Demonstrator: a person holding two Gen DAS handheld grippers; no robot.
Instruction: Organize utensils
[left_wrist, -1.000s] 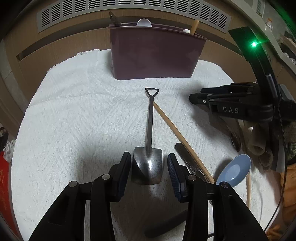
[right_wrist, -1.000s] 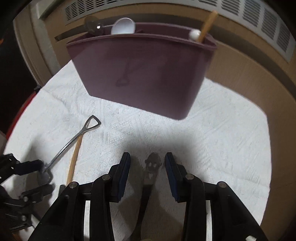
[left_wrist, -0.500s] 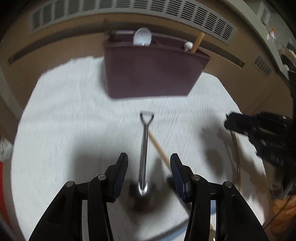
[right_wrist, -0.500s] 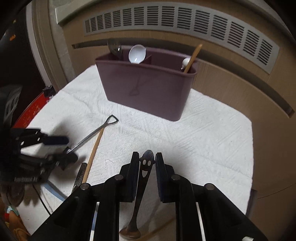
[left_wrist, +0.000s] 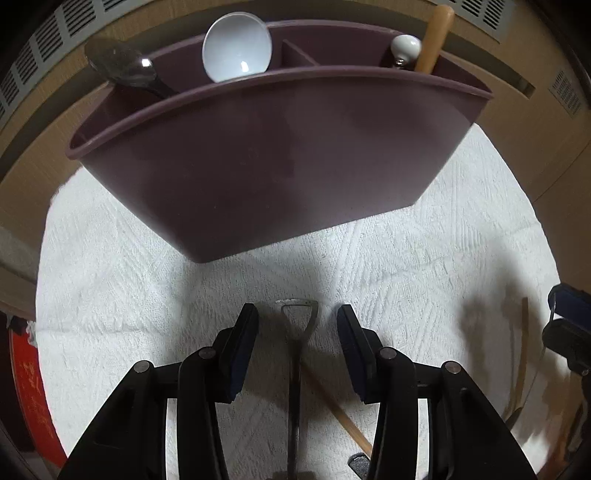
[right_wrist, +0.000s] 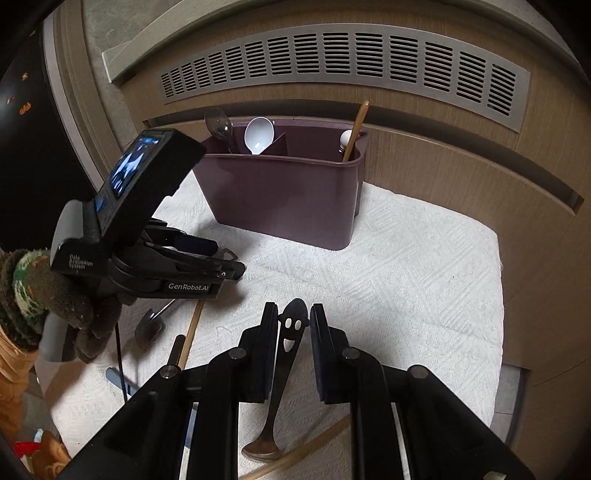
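The maroon utensil caddy (left_wrist: 277, 177) (right_wrist: 288, 199) stands at the back of the cloth, with a metal spoon (left_wrist: 122, 70), a white spoon (left_wrist: 236, 48) and a wooden stick (left_wrist: 432, 40) in it. A shovel-shaped metal spoon (left_wrist: 295, 325) (right_wrist: 149, 328) lies on the cloth. Its triangular handle end sits between the fingers of my left gripper (left_wrist: 297, 332) (right_wrist: 236, 269), whose jaws are closing, with gaps still on both sides. My right gripper (right_wrist: 293, 325) is shut on the handle of a dark smiley-face spoon (right_wrist: 288, 332), which hangs bowl-down above the cloth.
A white textured cloth (left_wrist: 110, 295) (right_wrist: 406, 277) covers the table. A wooden chopstick (left_wrist: 351, 424) (right_wrist: 192, 332) lies beside the shovel spoon, another (right_wrist: 303, 454) near the front edge. A wooden wall with a vent (right_wrist: 332, 66) rises behind the caddy. A gloved hand (right_wrist: 55, 295) holds the left gripper.
My left gripper slid forward along the shovel spoon, from its blade to its handle end, close to the caddy. My right gripper shut on the smiley spoon and raised it.
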